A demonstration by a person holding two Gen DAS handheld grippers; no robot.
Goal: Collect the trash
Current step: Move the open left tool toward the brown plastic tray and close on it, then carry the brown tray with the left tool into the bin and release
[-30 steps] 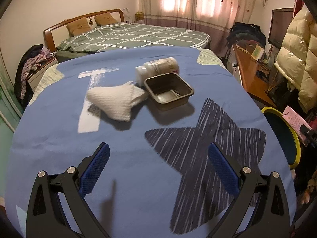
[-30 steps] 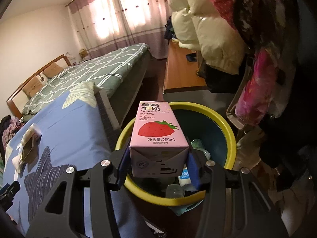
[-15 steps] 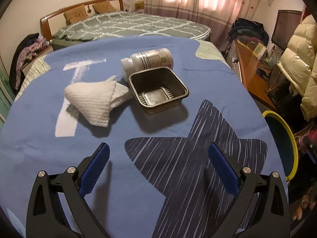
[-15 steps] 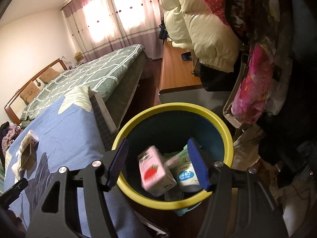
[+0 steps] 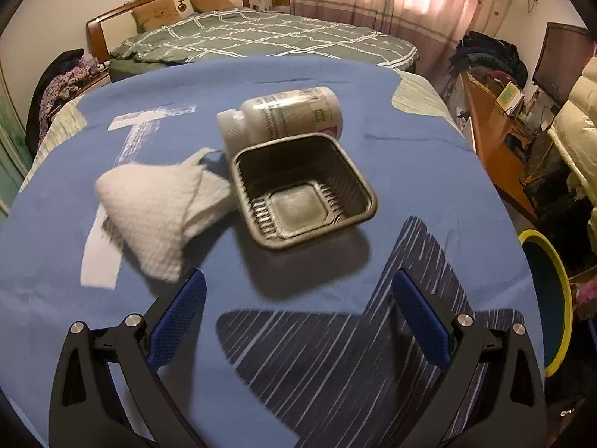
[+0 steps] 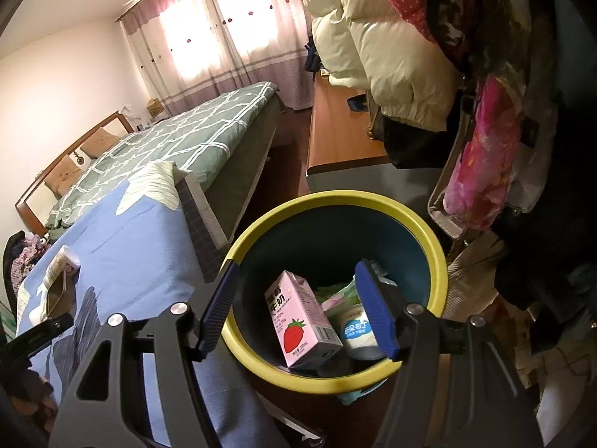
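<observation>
On the blue bedspread lie a dark plastic tray, a white pill bottle on its side behind it, and a crumpled white paper towel to its left. My left gripper hovers open just short of the tray, nothing between its fingers. My right gripper stands open above the yellow-rimmed bin. Inside the bin lie a pink strawberry milk carton and a small white cup. The bottle and tray show small at the left of the right wrist view.
The bin stands on the floor off the bed's right edge. A green-quilted bed lies beyond. A wooden desk and hanging coats crowd the right side. Clothes pile at the far left.
The right gripper's jaws opened and the milk carton fell from them into the bin. The left gripper moved forward and down toward the tray, towel and bottle.
</observation>
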